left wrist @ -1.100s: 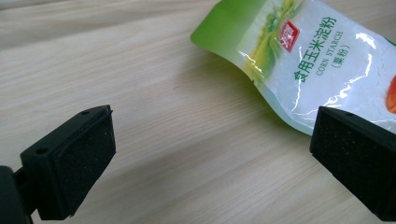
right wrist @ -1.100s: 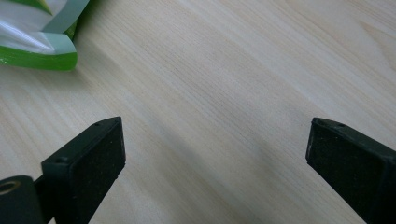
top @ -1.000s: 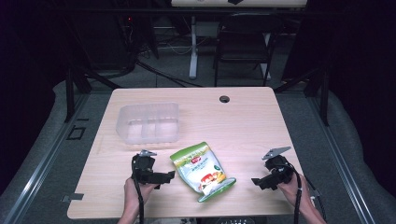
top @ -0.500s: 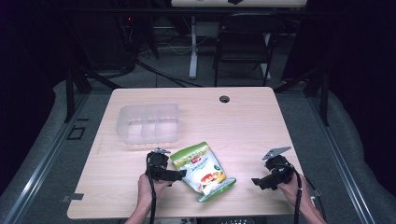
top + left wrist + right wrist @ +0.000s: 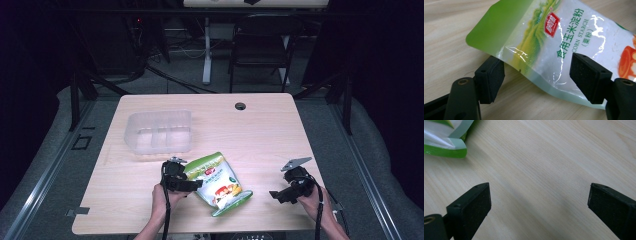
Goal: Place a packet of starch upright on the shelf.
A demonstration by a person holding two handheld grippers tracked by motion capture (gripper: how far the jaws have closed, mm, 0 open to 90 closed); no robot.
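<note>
Left tongs point(image 5: 192, 184): I've slid in from 9 o'clock; jaws just been closing, astride the pouch edge, not yet pinching.
Pouch point(image 5: 217, 181): flat on table point(image 5: 260, 130), 5 o'clock of tub point(image 5: 160, 131).
Right tongs point(image 5: 278, 194): wide open, idle.
Meaning: grab imminent, I judge.

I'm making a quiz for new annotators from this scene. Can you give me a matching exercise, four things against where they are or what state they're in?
Things:
1. corn starch bag
2. clear plastic tray
3. left tool
4. right tool

Descriptions:
A. jaws wide apart over bare wood
B. lying flat near the table's front edge
C. jaws astride the bag's edge, having just been closing
D. standing on the table beyond the bag

Pairs: 1-B, 2-D, 3-C, 4-A
</note>
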